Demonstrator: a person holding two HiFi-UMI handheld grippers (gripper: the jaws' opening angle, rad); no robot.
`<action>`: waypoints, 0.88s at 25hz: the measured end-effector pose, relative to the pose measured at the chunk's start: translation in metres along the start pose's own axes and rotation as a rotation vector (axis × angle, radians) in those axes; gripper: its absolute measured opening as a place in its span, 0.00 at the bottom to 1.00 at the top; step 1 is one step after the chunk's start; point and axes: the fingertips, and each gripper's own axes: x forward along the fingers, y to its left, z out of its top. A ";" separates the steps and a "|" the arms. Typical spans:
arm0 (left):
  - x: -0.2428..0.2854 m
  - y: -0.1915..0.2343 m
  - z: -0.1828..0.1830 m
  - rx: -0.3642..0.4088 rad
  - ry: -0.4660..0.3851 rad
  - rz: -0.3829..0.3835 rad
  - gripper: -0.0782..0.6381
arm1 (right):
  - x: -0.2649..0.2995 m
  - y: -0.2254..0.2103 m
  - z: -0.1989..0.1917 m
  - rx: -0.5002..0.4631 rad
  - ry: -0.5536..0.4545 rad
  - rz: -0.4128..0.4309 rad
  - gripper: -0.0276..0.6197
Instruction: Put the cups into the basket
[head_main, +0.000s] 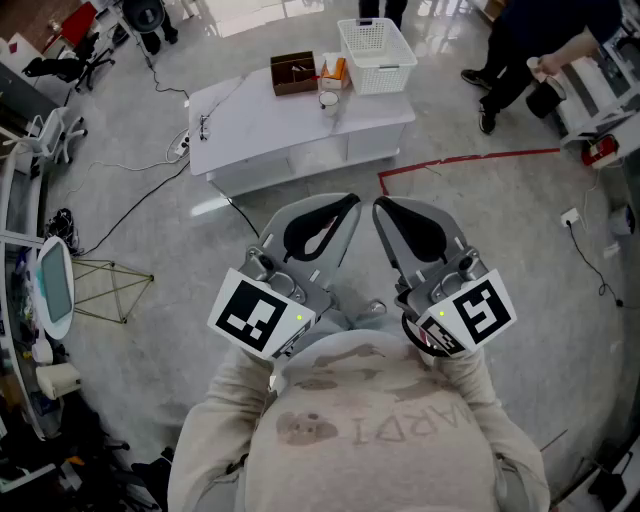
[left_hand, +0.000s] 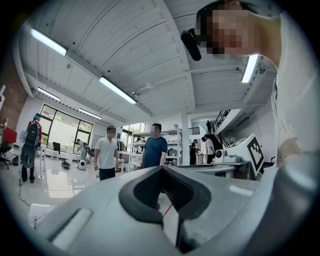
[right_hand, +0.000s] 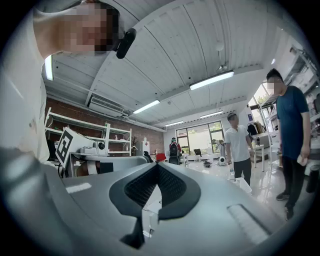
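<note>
Both tongs are tucked up near the person's chest and pointing out at the room, well short of the bench (head_main: 262, 122). The left tongs (head_main: 352, 201) are clenched with nothing in them; the left gripper view shows the tips (left_hand: 162, 168) meeting, with only floor showing through the gap below. Same deal with the right tongs (head_main: 380, 204), pinched together and empty in their own view (right_hand: 156, 165). The white basket (head_main: 377, 55) sits at the far right end of the bench. One cup (head_main: 329, 100) stands on the bench just in front of the basket's left corner, not in it. A brown box (head_main: 293, 73) is left of the basket, and something orange (head_main: 337, 68) sits between them. There's a red line (head_main: 470, 157) on the floor, nearer than the basket.
</note>
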 end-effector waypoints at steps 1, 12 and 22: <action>0.001 0.002 0.000 -0.004 -0.002 -0.001 0.11 | 0.001 -0.001 0.000 0.002 -0.001 0.000 0.08; 0.001 0.026 -0.001 -0.016 -0.005 -0.013 0.11 | 0.027 -0.004 -0.004 0.000 0.002 -0.004 0.08; -0.015 0.073 -0.014 -0.023 -0.012 0.000 0.11 | 0.043 -0.011 -0.004 0.036 -0.078 -0.109 0.08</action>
